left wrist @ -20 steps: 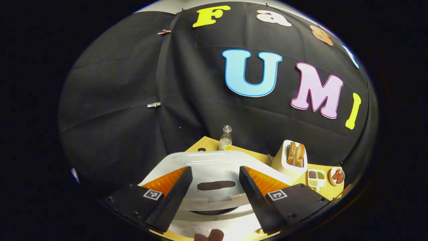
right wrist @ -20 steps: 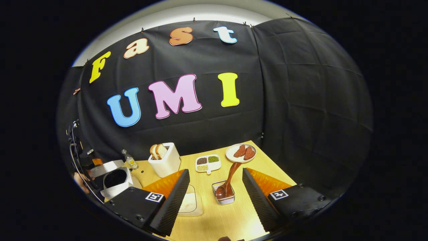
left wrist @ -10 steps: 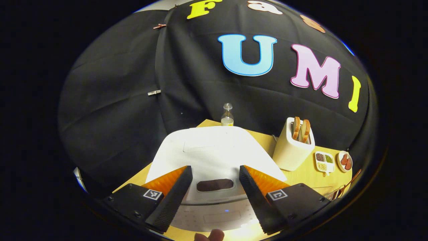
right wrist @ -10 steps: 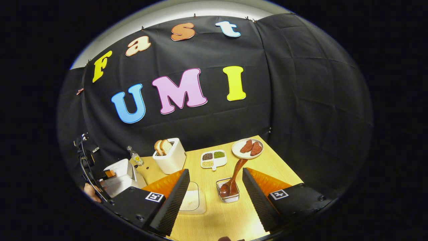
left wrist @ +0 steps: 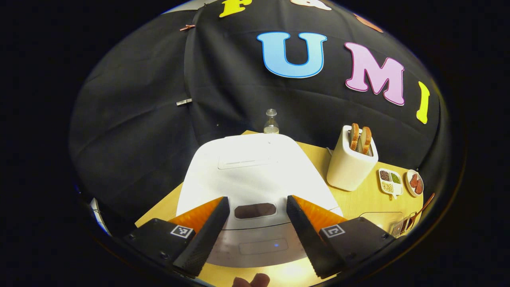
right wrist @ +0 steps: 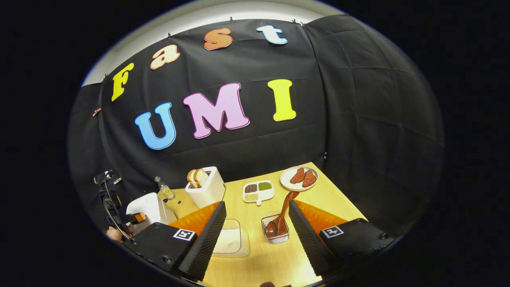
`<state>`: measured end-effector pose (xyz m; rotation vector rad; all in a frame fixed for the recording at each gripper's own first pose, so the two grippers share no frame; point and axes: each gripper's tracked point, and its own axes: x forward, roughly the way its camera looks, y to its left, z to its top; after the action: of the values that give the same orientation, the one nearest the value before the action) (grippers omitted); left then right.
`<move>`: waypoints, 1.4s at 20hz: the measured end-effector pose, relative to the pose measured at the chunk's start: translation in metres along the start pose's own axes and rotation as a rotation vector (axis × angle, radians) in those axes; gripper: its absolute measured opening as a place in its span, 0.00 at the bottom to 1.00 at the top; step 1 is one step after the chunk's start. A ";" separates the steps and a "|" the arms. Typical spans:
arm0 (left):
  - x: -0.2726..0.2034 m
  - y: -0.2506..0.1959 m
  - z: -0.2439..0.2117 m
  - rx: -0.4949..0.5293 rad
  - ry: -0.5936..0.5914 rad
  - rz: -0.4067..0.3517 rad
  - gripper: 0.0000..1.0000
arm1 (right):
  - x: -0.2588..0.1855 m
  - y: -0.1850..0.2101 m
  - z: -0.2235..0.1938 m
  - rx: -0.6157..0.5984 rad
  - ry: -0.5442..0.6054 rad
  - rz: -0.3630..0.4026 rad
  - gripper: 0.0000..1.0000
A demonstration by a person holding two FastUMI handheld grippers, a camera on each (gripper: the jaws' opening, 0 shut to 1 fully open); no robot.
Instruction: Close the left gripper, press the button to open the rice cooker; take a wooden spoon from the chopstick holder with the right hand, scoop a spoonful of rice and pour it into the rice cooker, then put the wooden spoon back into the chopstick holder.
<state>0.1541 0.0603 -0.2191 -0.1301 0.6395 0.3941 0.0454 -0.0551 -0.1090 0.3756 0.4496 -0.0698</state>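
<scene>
In the left gripper view, the left claw (left wrist: pixel 255 231) hangs released, fingers spread wide and grasping nothing, right over the front edge of the white rice cooker (left wrist: pixel 251 167), whose lid lies shut. The dark button (left wrist: pixel 255 210) on the lid's front sits between the two fingers. Behind the cooker at 12 o'clock stands a small bottle (left wrist: pixel 271 123); at 2 o'clock a white toaster (left wrist: pixel 352 161) holds two bread slices.

In the right gripper view, the right claw (right wrist: pixel 255 235) is likewise released and holds nothing, hovering above the yellow table (right wrist: pixel 334 199). Between its fingers, a little to 1 o'clock, the wire chopstick holder (right wrist: pixel 275 235) carries the wooden spoon (right wrist: pixel 283 213), bowl down and handle leaning toward a plate of meat (right wrist: pixel 299 178). The clear rice tub (right wrist: pixel 231 241) lies just beside the left finger. A divided dish of beans (right wrist: pixel 257 190) rests at 12 o'clock, and the cooker shows at 9 o'clock.
</scene>
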 end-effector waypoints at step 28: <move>-0.152 0.010 0.091 0.128 -0.438 -0.431 0.98 | -0.024 0.065 0.031 -0.184 -0.152 0.056 0.98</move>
<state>0.0892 0.0430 -0.0550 -0.0535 0.1913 -0.0394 0.0460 -0.0063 -0.0509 0.1999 0.2924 -0.0020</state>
